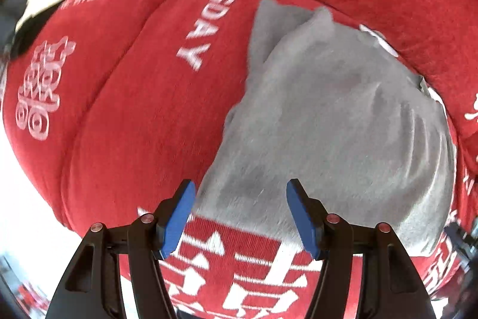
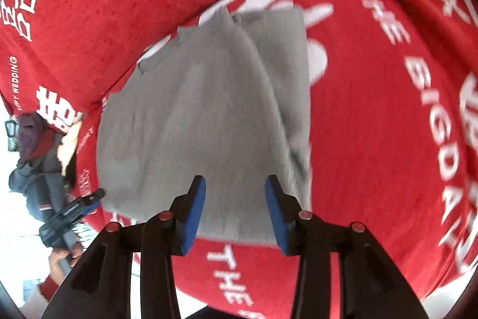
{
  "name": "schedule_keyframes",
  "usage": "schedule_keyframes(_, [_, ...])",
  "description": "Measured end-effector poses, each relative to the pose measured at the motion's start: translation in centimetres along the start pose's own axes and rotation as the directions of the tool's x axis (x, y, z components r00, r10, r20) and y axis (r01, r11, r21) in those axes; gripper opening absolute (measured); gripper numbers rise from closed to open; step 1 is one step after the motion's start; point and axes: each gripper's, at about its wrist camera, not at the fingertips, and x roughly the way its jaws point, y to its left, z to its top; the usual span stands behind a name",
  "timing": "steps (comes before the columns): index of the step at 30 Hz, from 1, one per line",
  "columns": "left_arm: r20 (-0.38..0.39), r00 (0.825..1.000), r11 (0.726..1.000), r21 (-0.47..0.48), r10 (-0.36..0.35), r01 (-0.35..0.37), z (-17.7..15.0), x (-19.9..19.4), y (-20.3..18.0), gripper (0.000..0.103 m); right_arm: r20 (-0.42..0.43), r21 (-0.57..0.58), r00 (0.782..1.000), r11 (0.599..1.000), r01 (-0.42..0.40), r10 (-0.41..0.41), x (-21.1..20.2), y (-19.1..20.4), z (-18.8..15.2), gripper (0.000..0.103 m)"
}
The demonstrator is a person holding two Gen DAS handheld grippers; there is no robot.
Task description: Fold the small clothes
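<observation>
A small grey garment lies folded and a little wrinkled on a red cover with white lettering. It also shows in the right wrist view. My left gripper is open and empty, hovering over the garment's near edge. My right gripper is open and empty, also over the garment's near edge. In the right wrist view the left gripper shows at the far left, beside the garment's left side.
The red cover fills nearly all of both views and has soft ridges and seams. A person in dark clothes is at the left edge of the right wrist view. A bright area lies past the cover's edge.
</observation>
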Motion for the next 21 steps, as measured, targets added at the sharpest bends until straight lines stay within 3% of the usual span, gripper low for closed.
schedule_keyframes(8, [-0.042,0.989,0.977,-0.165,-0.143,0.134,-2.5,1.4,3.1,0.065,-0.079,0.081,0.981,0.982,-0.171,0.177,3.8,1.4,-3.9,0.046])
schedule_keyframes(12, [-0.051,0.962,0.938,-0.24,-0.27,0.251,-3.0,2.3,4.5,0.065,-0.133,0.108,0.952,0.959,-0.262,0.275,7.2,4.3,-5.4,0.049])
schedule_keyframes(14, [-0.038,0.96,0.931,-0.254,-0.279,0.26,-2.9,2.3,5.1,0.065,-0.158,0.137,0.929,0.94,-0.314,0.333,9.1,5.8,-6.1,0.052])
schedule_keyframes(16, [-0.023,0.967,0.943,-0.228,-0.256,0.244,-2.8,1.8,5.7,0.065,-0.171,0.176,0.906,0.917,-0.359,0.387,11.3,7.6,-6.9,0.055])
schedule_keyframes(21, [-0.008,0.98,0.975,-0.095,-0.201,0.199,-2.5,0.7,6.6,0.065,-0.173,0.268,0.862,0.865,-0.424,0.476,16.7,11.4,-8.7,0.056])
